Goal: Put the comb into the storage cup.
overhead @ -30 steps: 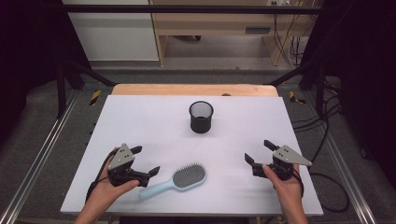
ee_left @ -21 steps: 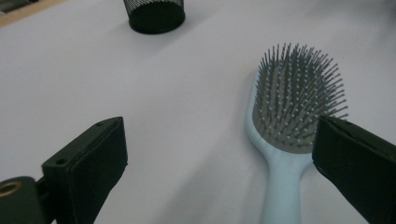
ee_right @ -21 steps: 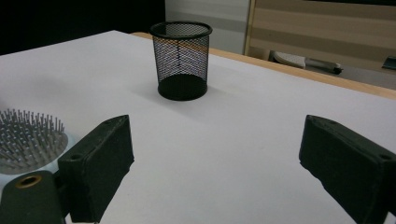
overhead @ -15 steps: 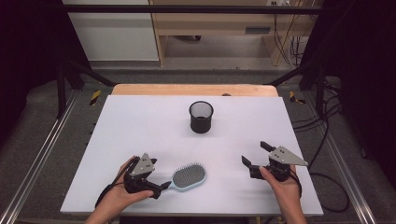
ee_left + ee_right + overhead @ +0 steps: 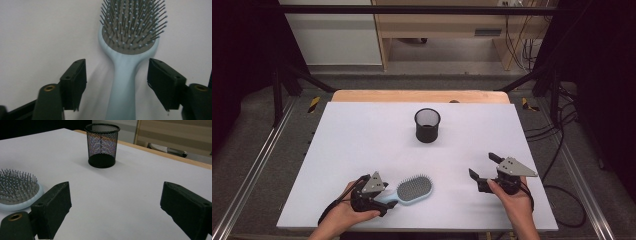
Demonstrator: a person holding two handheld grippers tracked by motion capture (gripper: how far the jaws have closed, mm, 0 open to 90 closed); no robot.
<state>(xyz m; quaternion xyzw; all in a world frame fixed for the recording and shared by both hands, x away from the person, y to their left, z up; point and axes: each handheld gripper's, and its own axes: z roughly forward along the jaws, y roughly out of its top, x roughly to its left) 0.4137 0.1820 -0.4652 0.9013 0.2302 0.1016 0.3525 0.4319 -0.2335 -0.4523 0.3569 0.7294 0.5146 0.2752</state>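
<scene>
A light-blue hairbrush [image 5: 413, 190] lies bristles up near the front edge of the white table [image 5: 362, 140]. My left gripper [image 5: 383, 200] is open, one jaw on each side of the brush handle. In the left gripper view the handle [image 5: 124, 82] runs up between the jaws of that gripper [image 5: 117, 75], with a gap on both sides. A black mesh cup [image 5: 427, 125] stands upright at the table's middle back. My right gripper [image 5: 482, 165] is open over the front right of the table, holding nothing. In the right gripper view its jaws [image 5: 115, 200] point toward the cup [image 5: 102, 145], with the hairbrush [image 5: 17, 192] at the left.
A wooden strip [image 5: 422, 96] runs along the table's far edge. Metal frame rails [image 5: 257, 165] flank the table, and cables [image 5: 562, 145] lie on the floor to the right. Bare white surface lies between the cup and both grippers.
My left gripper has slid right along the front of the table until its open jaws straddle the brush handle. The right gripper has barely moved.
</scene>
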